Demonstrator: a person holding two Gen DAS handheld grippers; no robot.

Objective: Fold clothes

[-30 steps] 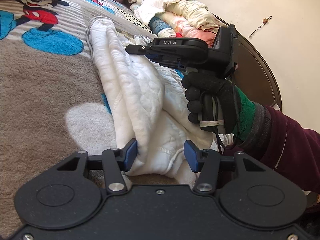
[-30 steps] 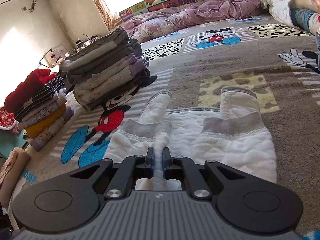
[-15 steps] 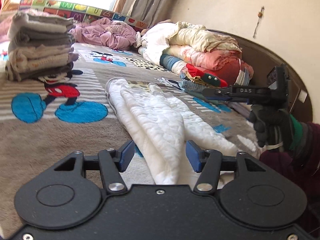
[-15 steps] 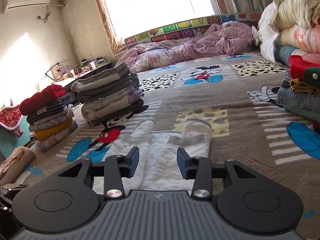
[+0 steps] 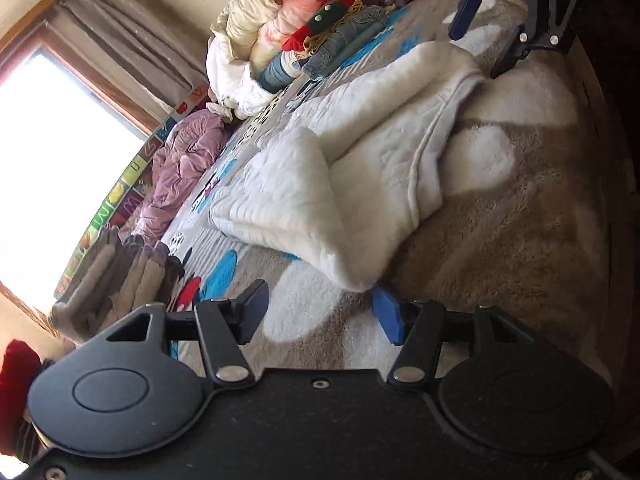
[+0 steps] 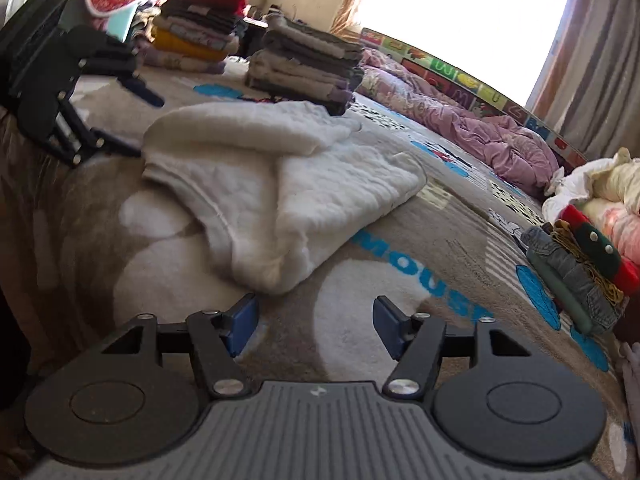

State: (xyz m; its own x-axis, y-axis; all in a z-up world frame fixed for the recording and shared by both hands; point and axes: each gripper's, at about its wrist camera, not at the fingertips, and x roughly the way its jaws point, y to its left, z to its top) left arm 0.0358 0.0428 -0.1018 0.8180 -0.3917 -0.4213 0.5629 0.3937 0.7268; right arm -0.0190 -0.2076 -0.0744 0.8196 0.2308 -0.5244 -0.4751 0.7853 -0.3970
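Right wrist view: white quilted cotton garment (image 6: 280,184), half folded, lies on the plush cartoon-print blanket (image 6: 400,280). My right gripper (image 6: 314,326), jaws just opened wide, and left gripper (image 5: 320,316), also wide, hold nothing. I would grip both near corners evenly before folding away.

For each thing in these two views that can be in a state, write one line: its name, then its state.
white garment: partly folded, lying loose on the blanket, not gripped
left gripper: open, empty
right gripper: jaws just opened, empty
grey stack: folded, piled
lilac quilt: crumpled
curtain: drawn aside
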